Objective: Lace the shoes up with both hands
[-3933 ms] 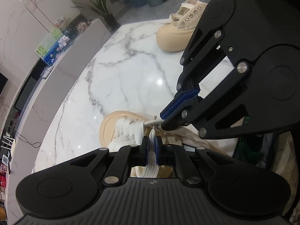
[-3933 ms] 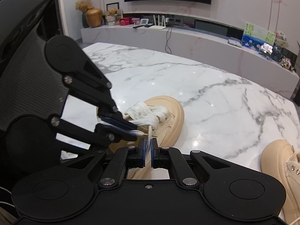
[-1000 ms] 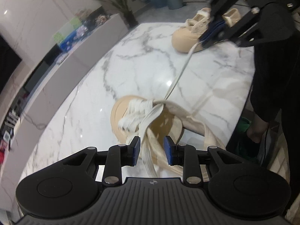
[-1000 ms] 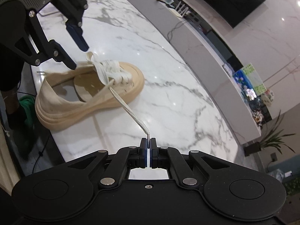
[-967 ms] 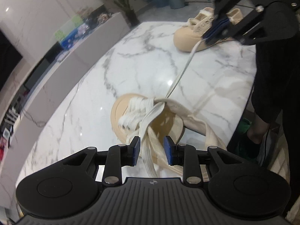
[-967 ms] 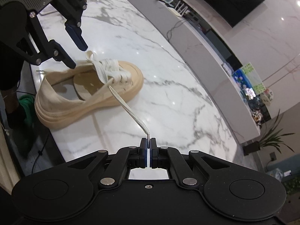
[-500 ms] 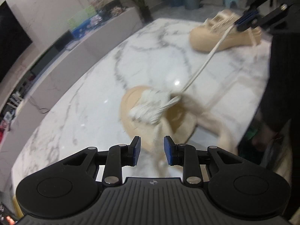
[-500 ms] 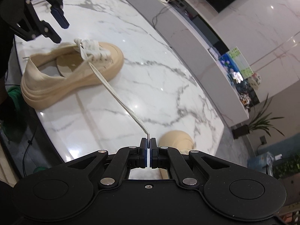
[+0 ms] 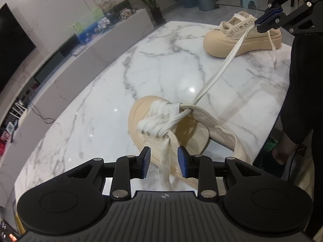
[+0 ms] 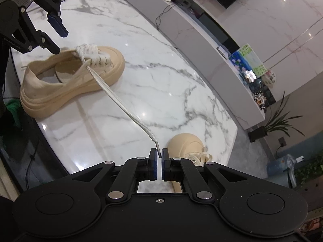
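With the right hand-held gripper [image 10: 159, 159] pinched on the lace tip [image 10: 158, 150], pulling steadily would've snugged the shoe [image 10: 70, 78] at left-centre; left hand-held gripper [image 9: 164, 160] gaped around the loose lace [image 9: 164, 161].

On the white marble table [image 9: 161, 64] a beige platform shoe [image 9: 181, 127] stands near the front edge, and a second beige platform shoe [image 9: 242, 38] stands well apart at the far right. A flat white lace [image 9: 220, 68] runs taut from the near shoe toward the far one, and a long low cabinet [image 9: 66, 68] lies beyond the table's left edge.
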Demonstrator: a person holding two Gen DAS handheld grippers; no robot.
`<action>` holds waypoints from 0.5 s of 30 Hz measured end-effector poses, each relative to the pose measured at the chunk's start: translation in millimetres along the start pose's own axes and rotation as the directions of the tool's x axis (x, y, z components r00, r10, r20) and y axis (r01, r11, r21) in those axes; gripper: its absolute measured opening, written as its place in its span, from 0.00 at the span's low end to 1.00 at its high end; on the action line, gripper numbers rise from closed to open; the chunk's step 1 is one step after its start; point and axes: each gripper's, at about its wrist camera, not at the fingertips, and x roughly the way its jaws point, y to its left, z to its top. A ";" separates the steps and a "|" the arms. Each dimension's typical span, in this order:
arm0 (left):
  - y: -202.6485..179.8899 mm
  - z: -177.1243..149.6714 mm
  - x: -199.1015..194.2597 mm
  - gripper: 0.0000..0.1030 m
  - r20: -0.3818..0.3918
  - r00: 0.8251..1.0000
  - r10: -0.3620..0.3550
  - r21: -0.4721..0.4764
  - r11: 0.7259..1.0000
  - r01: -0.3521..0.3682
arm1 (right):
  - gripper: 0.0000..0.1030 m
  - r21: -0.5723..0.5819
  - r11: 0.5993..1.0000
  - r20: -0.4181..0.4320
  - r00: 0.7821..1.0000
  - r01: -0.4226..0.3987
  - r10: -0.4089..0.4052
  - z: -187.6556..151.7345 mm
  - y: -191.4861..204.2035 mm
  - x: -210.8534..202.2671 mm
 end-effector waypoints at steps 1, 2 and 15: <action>1.4 0.5 -3.2 0.28 0.008 1.000 -0.005 -0.019 1.000 0.005 | 0.01 0.003 1.000 0.004 1.000 0.001 -0.001 0.7 0.2 -0.3; 2.7 0.8 -6.5 0.28 0.016 1.000 -0.010 -0.039 0.999 0.010 | 0.01 0.008 1.000 0.009 1.000 0.004 -0.004 1.6 0.4 -0.8; 18.3 5.4 -40.8 0.49 0.072 0.993 0.090 -0.284 0.957 -0.066 | 0.27 0.301 0.950 0.177 0.984 -0.086 0.033 29.1 -3.0 -14.8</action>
